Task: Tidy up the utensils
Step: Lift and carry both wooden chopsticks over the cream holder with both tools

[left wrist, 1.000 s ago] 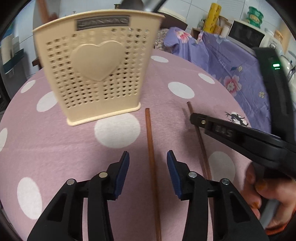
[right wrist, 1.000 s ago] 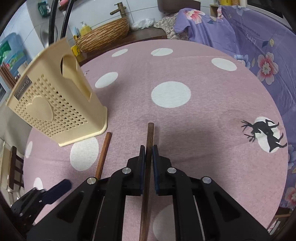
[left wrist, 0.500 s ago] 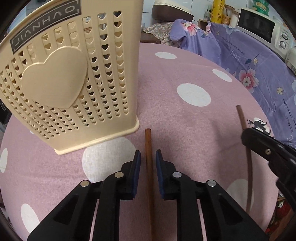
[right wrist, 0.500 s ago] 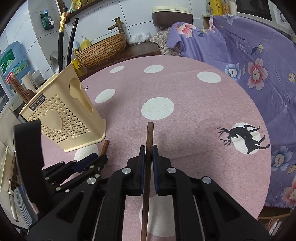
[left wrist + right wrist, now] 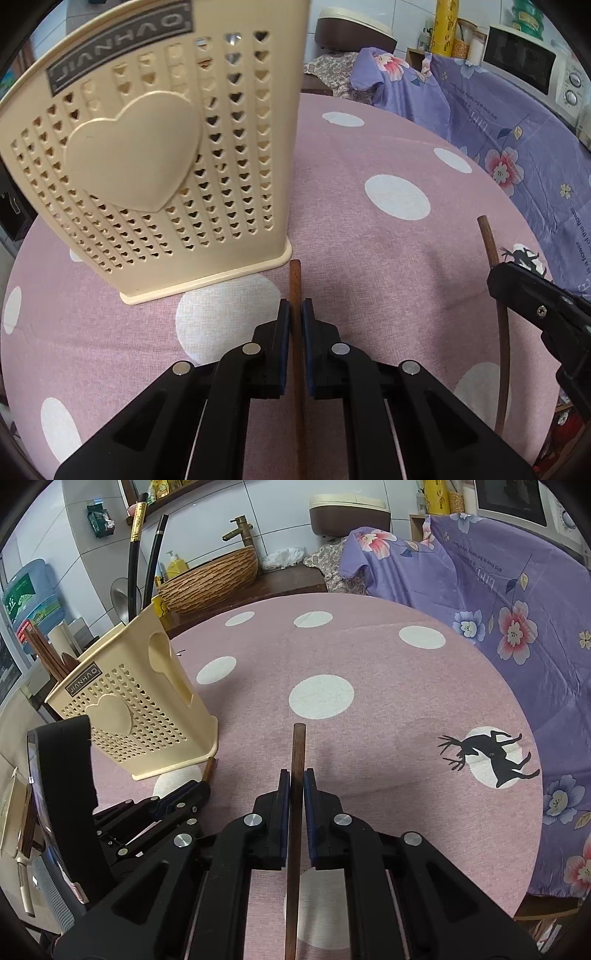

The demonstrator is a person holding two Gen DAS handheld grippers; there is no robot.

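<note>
The round counter [image 5: 388,672], under a pink cloth with white dots, carries a cream perforated utensil holder [image 5: 155,155] standing upright, with brown chopsticks [image 5: 46,651] inside. The left gripper [image 5: 295,314] has its jaws clamped on one brown chopstick [image 5: 294,280], its tip just beside the holder's base. The right gripper [image 5: 296,790] pinches a second chopstick [image 5: 298,746], jaws closed on it.

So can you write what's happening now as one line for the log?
left gripper: shut on chopstick | right gripper: shut on second chopstick | holder: upright on table
</note>
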